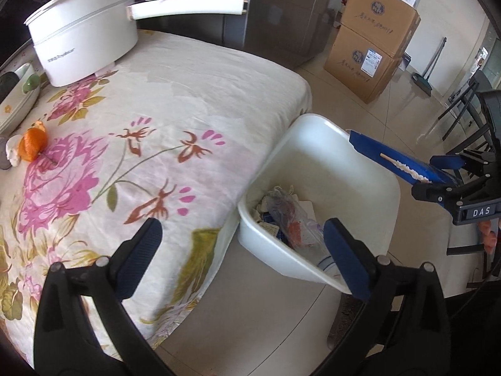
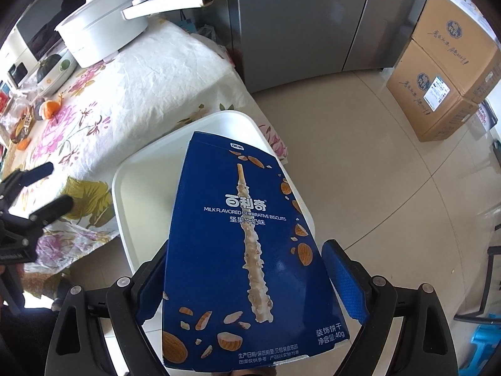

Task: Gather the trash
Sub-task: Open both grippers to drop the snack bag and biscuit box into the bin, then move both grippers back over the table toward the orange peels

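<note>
Biscuit box hiding bin's contents, lower edge cut off

Tiled floor, cardboard boxes, grey fridge

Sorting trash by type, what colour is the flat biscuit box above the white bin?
Dark blue flat biscuit box, with almonds and a white coated stick printed on it; clearest in the right wrist view.

White bin; dark blue biscuit box, almond print; cream tablecloth, pink floral; white pot; brown cartons.
</note>
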A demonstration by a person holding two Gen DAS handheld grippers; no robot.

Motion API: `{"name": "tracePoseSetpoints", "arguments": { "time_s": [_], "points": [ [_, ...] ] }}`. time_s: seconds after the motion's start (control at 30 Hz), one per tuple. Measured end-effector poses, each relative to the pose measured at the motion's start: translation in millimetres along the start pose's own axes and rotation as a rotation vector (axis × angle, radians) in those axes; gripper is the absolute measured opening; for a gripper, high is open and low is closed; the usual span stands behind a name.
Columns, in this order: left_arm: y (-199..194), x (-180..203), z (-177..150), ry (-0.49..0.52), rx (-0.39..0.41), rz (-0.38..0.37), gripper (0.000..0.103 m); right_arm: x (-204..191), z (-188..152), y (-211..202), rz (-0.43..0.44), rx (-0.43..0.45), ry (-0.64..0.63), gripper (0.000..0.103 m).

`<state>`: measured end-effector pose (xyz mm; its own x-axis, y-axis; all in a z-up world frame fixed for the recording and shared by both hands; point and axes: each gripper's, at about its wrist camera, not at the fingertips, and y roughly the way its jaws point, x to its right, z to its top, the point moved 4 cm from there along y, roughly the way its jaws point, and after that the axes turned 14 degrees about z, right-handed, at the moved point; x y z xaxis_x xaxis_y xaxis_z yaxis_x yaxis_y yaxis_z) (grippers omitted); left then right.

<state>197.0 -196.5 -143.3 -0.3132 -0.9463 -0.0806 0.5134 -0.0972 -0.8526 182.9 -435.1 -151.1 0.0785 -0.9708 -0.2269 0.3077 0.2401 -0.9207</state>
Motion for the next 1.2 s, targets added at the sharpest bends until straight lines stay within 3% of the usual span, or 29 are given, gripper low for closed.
{"name": "tracePoseSetpoints", "arguments": {
  "time_s": [0.57,1.2],
  "points": [
    [-50,-60,-10,-0.108,0.051,0.039,0.102,-48,27,24,0.008,-0.013,-0.011,0.096],
    [-69,-164,-39,-0.241,0.06,0.174,0.102,-145,68,13,0.111,0.109,-0.082,0.098]
  ]
}}
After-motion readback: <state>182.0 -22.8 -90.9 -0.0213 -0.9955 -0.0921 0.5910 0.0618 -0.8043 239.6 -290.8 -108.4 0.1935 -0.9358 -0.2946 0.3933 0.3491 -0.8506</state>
